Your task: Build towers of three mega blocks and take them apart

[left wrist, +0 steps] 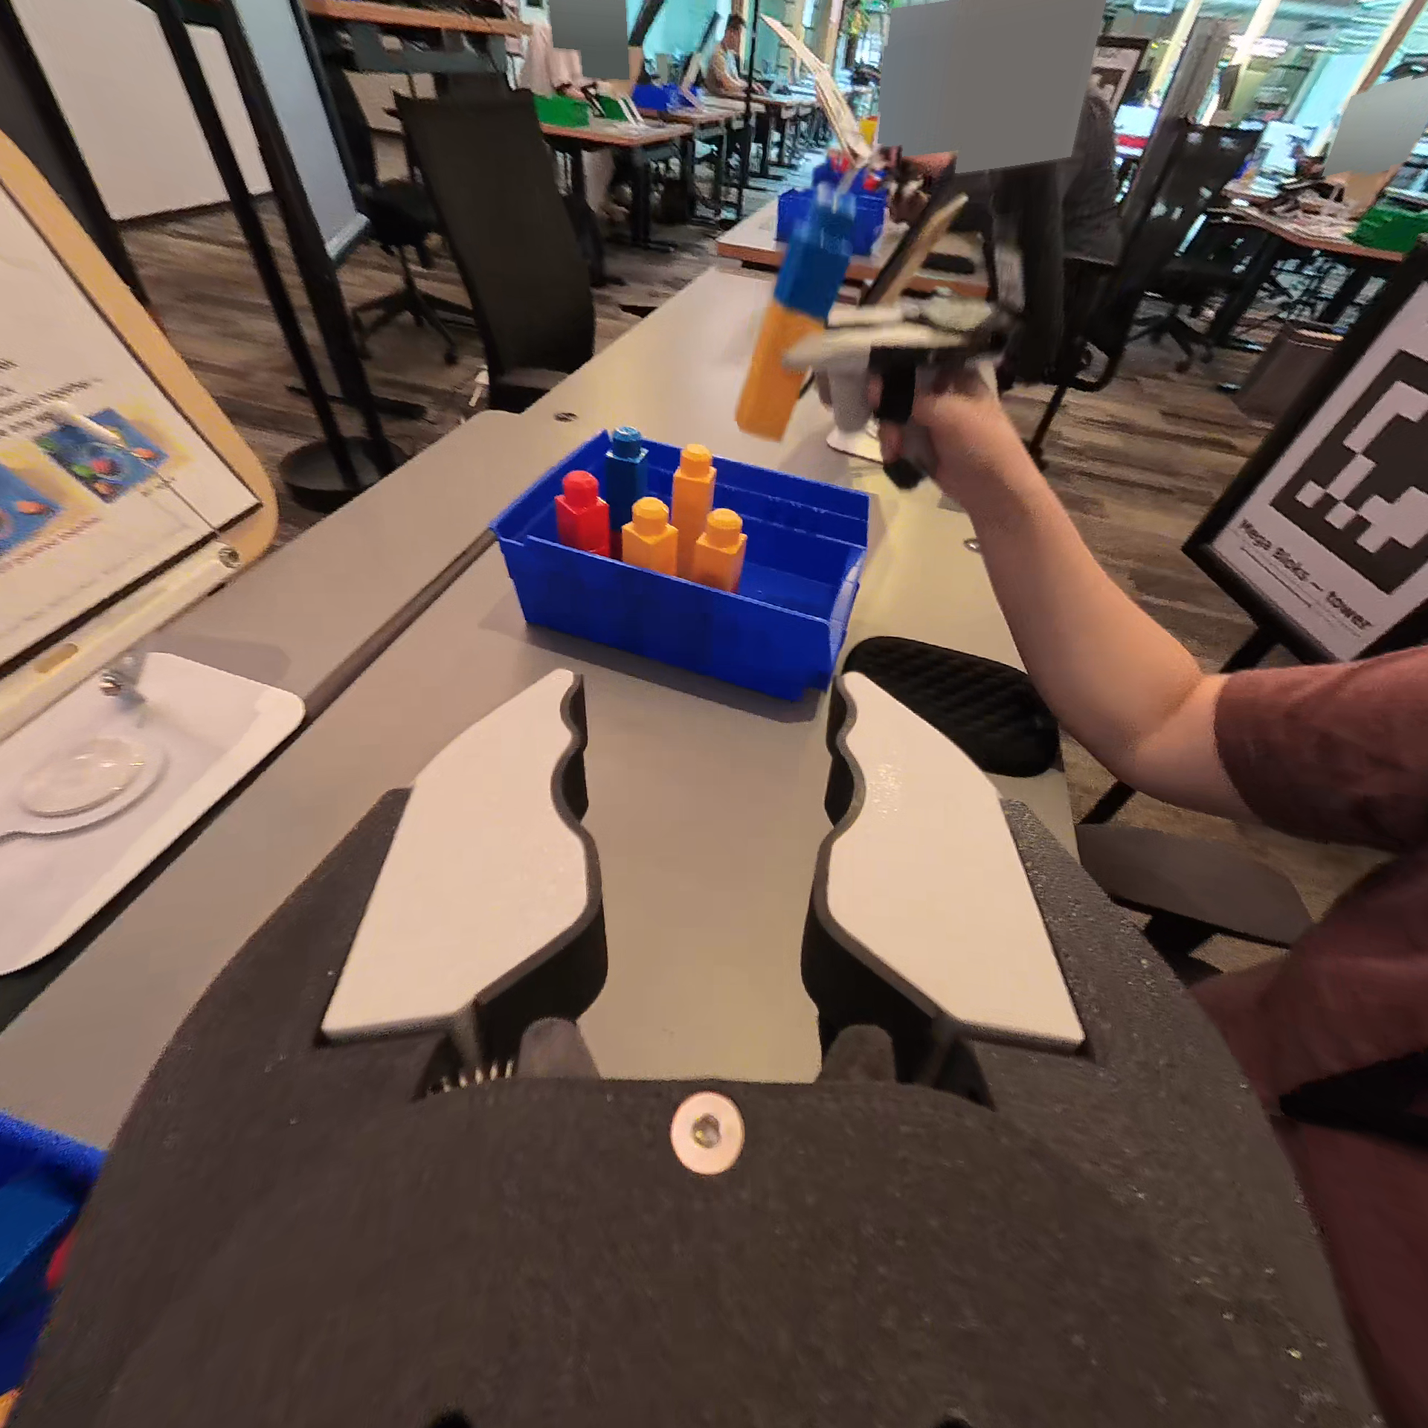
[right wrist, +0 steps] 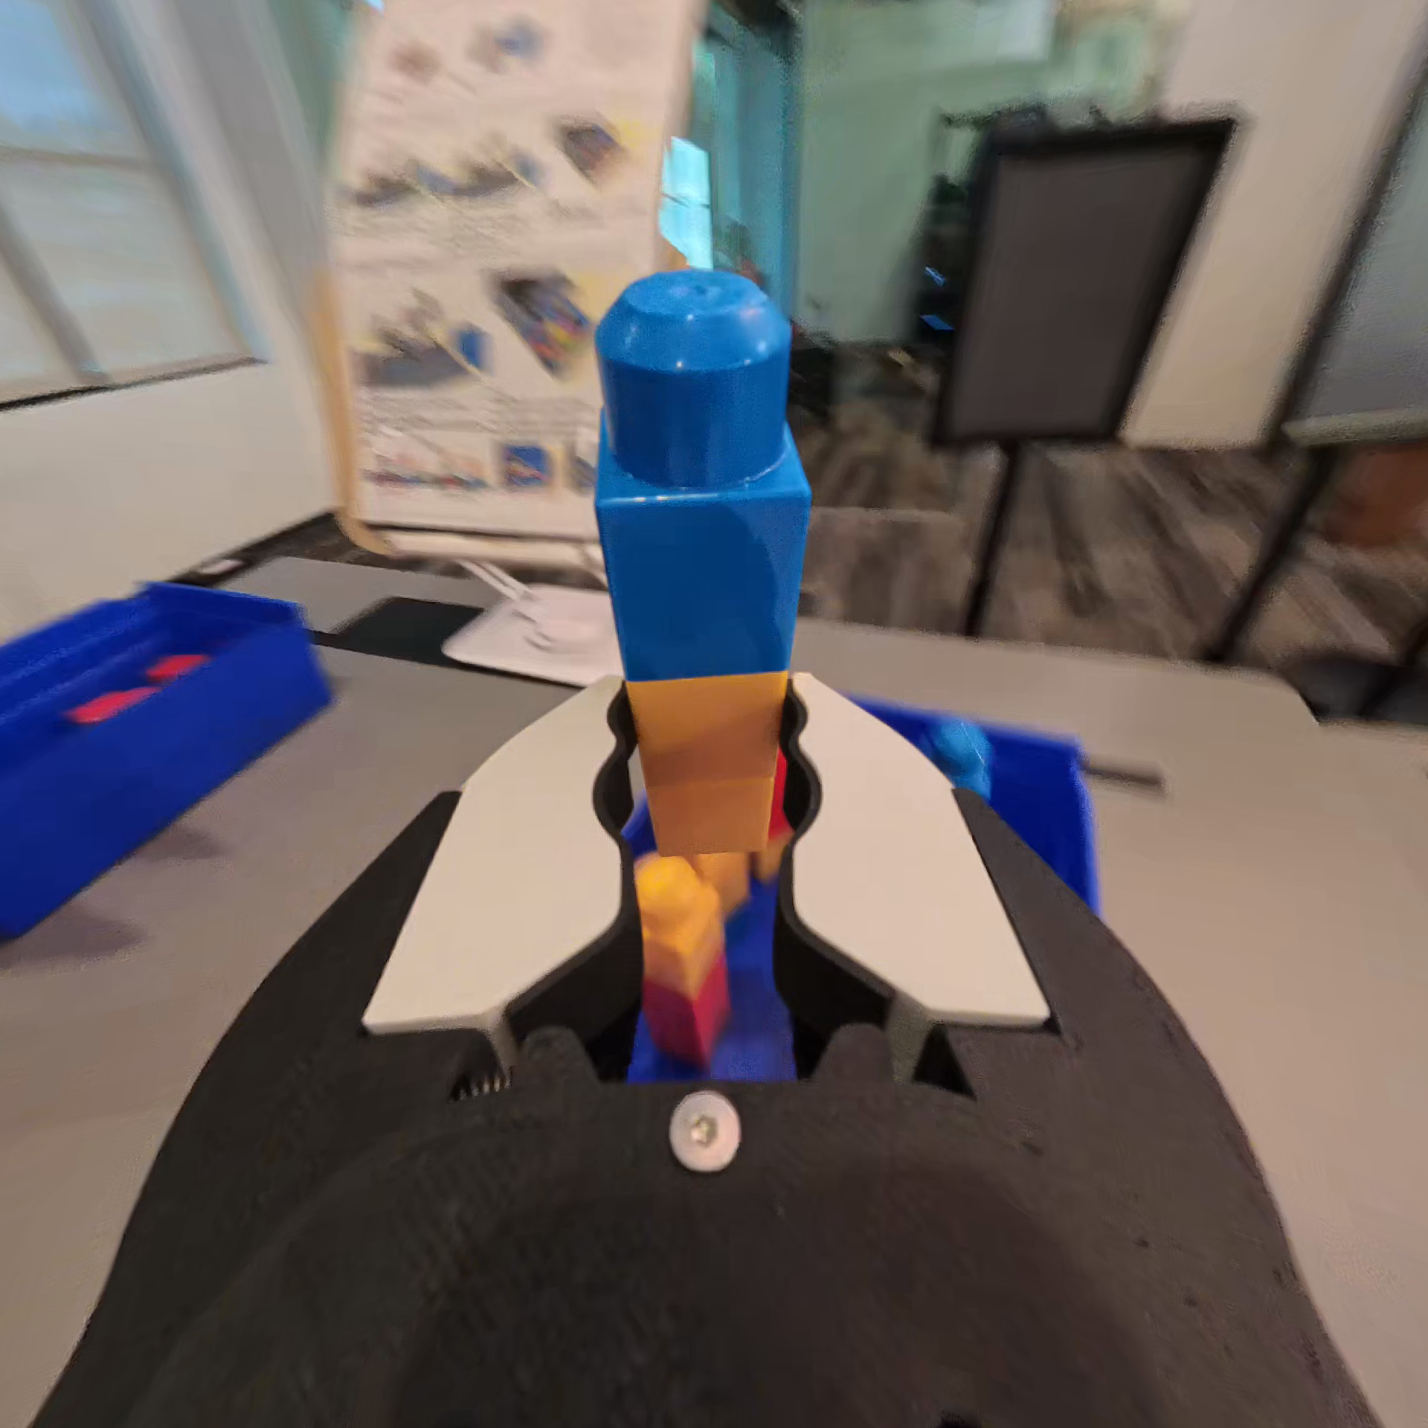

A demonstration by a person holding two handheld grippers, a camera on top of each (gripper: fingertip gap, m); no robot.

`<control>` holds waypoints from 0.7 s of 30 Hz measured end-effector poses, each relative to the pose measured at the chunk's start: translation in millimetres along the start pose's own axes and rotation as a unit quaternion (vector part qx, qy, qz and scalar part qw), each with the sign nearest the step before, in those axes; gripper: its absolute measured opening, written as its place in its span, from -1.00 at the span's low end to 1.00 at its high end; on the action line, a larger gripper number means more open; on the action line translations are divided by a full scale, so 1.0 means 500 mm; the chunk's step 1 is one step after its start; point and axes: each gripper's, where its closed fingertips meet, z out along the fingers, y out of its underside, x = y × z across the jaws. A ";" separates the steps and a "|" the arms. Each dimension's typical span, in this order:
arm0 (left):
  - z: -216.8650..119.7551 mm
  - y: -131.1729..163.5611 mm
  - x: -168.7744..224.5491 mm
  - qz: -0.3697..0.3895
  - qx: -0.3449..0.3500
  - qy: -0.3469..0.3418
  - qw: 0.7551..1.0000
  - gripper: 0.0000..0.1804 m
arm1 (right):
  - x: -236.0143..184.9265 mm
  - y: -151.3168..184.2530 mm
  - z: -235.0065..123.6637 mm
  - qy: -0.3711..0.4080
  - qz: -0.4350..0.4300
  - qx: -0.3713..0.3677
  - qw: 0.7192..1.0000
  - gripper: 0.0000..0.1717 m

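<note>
Left wrist view: grey table (left wrist: 695, 850), smooth, matte. Blue bin (left wrist: 680, 618), rigid glossy plastic, holds upright red, blue, orange blocks. Left gripper (left wrist: 705, 742) spread wide, empty, near bin's front wall. Right gripper (right wrist: 707, 761) clamps three-block tower (right wrist: 703, 587) by orange block (right wrist: 707, 742), aloft over bin. Risk: slick square plastic could pivot between pads; stud joints may separate, tower topples onto binned blocks.

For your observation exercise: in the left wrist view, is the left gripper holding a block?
No. The left gripper is open, with only bare table between its fingers.
</note>
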 end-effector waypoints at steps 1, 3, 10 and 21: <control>-0.004 -0.003 -0.002 0.001 0.003 -0.006 1.000 -0.34 | 0.028 0.051 0.001 0.027 0.015 -0.022 0.999 -0.58; -0.007 -0.006 -0.001 0.002 0.006 -0.008 1.000 -0.35 | 0.060 0.144 0.012 0.056 0.036 -0.067 0.996 -0.58; 0.001 -0.003 0.018 0.014 -0.003 -0.003 1.000 -0.37 | 0.106 0.307 0.044 0.124 0.013 -0.206 0.971 -0.57; 0.023 0.012 0.031 0.023 -0.026 0.006 0.999 -0.39 | 0.132 0.350 0.044 0.136 -0.011 -0.281 0.950 -0.56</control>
